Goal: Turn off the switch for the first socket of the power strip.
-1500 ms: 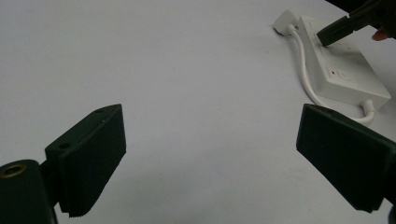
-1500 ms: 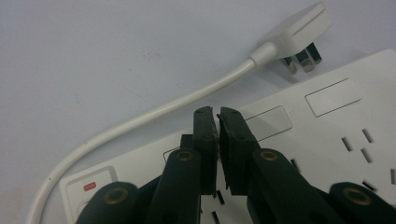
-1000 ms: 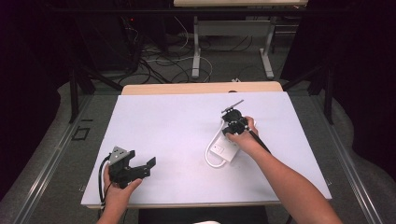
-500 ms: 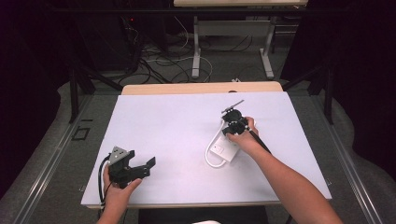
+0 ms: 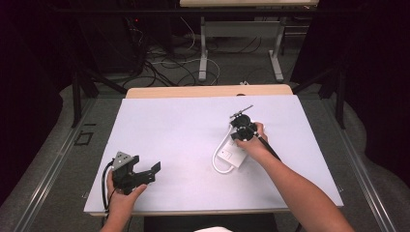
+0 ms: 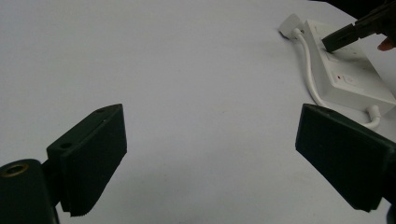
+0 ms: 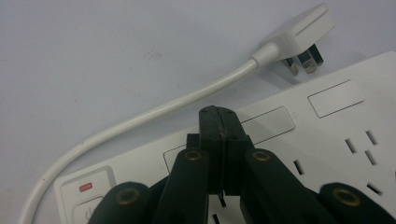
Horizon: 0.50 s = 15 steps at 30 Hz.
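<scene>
Left gripper point(image 5: 143, 173): near front-left corner of bench point(image 5: 169, 130), jaws spread wide, nothing between them; position unchanged from a second ago.

Power strip point(image 5: 230, 154): white, flat on bench right of centre; cable point(image 7: 140, 115) loops round to plug point(image 7: 301, 30) lying beside its far end.

Right gripper point(image 7: 218, 122): jaws pressed together, nothing gripped, tip at strip's top face by the switch row; barely shifted since a second ago. Judgement: poised to press a switch, step not visibly completed.
</scene>
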Each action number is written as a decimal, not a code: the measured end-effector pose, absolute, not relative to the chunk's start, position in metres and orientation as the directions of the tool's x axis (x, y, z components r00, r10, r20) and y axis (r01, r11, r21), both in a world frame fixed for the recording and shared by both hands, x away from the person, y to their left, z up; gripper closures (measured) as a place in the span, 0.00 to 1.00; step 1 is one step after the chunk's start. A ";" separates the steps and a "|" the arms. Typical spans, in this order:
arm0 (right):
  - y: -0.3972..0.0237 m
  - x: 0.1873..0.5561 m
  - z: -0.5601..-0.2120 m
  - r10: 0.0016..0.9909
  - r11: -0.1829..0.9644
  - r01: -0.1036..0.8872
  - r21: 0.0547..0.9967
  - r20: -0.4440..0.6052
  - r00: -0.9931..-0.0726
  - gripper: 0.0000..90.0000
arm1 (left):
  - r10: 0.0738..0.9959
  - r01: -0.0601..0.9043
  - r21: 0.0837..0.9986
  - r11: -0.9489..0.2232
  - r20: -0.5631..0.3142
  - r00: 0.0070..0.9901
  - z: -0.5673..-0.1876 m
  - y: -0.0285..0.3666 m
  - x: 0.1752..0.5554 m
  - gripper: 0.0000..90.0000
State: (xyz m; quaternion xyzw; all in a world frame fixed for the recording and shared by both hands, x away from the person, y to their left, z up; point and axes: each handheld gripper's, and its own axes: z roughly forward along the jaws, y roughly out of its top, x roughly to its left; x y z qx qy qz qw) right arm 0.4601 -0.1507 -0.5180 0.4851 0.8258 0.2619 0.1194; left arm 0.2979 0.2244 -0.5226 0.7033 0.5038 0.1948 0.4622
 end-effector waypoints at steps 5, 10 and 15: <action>-0.152 0.461 -0.518 0.858 0.397 0.731 0.555 0.058 -0.510 1.00 | 0.890 0.533 0.844 -0.064 -0.194 0.413 -0.523 0.224 0.298 0.10; -0.151 0.461 -0.518 0.857 0.411 0.722 0.556 0.036 -0.515 1.00 | 0.893 0.530 0.846 -0.062 -0.190 0.407 -0.523 0.225 0.299 0.10; -0.152 0.460 -0.517 0.857 0.410 0.726 0.551 0.039 -0.514 1.00 | 0.896 0.524 0.849 -0.069 -0.178 0.406 -0.522 0.226 0.299 0.10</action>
